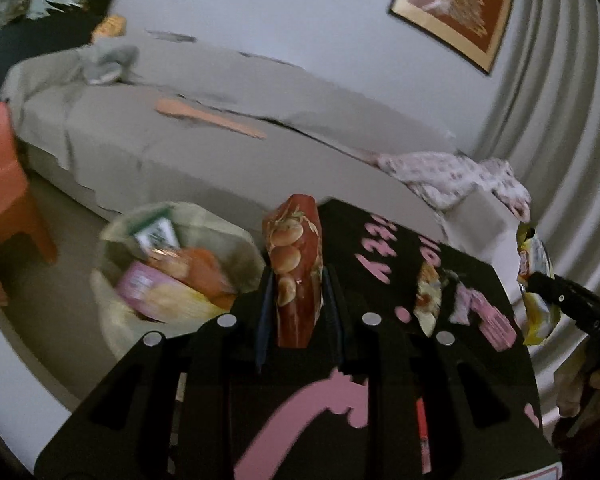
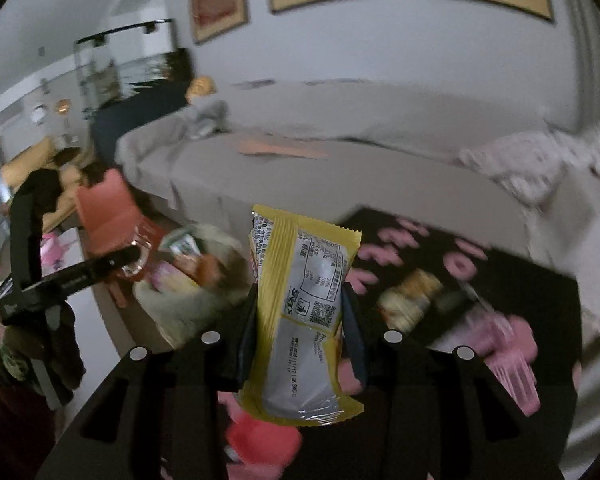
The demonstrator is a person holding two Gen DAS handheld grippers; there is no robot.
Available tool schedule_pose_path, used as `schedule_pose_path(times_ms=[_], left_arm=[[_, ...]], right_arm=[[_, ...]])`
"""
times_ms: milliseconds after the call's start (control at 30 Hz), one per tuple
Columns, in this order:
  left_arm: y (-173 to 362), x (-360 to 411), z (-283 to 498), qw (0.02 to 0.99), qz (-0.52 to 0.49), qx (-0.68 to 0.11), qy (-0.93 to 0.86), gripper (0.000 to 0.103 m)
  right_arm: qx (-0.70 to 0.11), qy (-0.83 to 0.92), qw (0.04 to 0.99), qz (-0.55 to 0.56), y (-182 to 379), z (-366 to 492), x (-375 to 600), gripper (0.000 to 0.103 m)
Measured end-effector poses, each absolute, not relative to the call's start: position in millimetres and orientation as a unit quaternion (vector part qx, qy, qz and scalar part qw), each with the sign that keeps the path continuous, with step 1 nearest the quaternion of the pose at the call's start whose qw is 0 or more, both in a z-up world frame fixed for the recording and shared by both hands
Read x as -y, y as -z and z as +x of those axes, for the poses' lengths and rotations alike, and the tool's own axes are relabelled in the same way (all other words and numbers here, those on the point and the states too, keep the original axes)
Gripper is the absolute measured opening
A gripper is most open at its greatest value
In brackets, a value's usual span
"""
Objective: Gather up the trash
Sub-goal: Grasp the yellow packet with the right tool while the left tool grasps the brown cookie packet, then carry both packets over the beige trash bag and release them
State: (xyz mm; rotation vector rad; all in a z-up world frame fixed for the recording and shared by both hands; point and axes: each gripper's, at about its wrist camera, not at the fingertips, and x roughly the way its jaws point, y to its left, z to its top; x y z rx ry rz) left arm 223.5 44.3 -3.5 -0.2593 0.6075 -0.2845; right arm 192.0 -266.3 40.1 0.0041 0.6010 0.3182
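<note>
My left gripper (image 1: 298,300) is shut on a red snack packet (image 1: 296,264) printed with nuts, held upright just right of the trash bag. The pale trash bag (image 1: 116,312) stands open on the floor with several wrappers inside; it also shows in the right wrist view (image 2: 180,308). My right gripper (image 2: 300,320) is shut on a yellow and silver wrapper (image 2: 300,320), held above the black table. That wrapper and gripper appear at the right edge of the left wrist view (image 1: 538,292). Another small wrapper (image 1: 428,300) lies on the black table (image 1: 380,240), also in the right wrist view (image 2: 408,300).
A grey covered sofa (image 1: 180,148) runs behind the table, with a peach flat item (image 1: 208,116) and a patterned cloth (image 1: 460,176) on it. An orange chair (image 1: 0,192) stands at the left. Pink items (image 1: 496,320) lie on the table. Curtains hang at the right.
</note>
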Motion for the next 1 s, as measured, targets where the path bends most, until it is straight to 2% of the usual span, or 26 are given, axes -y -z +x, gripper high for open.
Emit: schedule_pose_path(times_ms=[300,333,667,700,800,900,1000], left_arm=[[-4.8,-102.6,224.7,0.945,-0.166,-0.270,0.083,0.023],[-1.9,-109.1,230.0,0.943,-0.171,-0.274,0.076,0.025],[55.7,-129.1,295.0,0.918,-0.184,-0.349,0.049,0.025],[61.7,-129.4,300.7,0.914,-0.187,-0.355,0.050,0.027],[85.6,-132.6,324.6,0.898,-0.208,-0.384,0.053,0.045],[96.9,-143.4,334.3,0.889,-0.232,-0.394,0.036,0.051],[96.8,-154.4,331.5,0.889,-0.244,-0.386,0.020,0.052]], right_arm=[[-0.287,-0.206,0.935,-0.012,-48.1,220.6,212.5,0.037],[-0.288,-0.205,0.935,-0.011,-47.2,223.8,210.9,0.037],[-0.314,-0.201,0.928,-0.011,-29.5,249.9,209.3,0.038],[-0.317,-0.202,0.926,-0.012,-27.5,254.2,209.0,0.038],[-0.328,-0.203,0.923,-0.016,-20.6,269.9,204.7,0.038],[-0.338,-0.207,0.918,-0.024,-14.6,286.9,196.1,0.038],[-0.345,-0.216,0.913,-0.037,-9.0,304.4,180.5,0.038]])
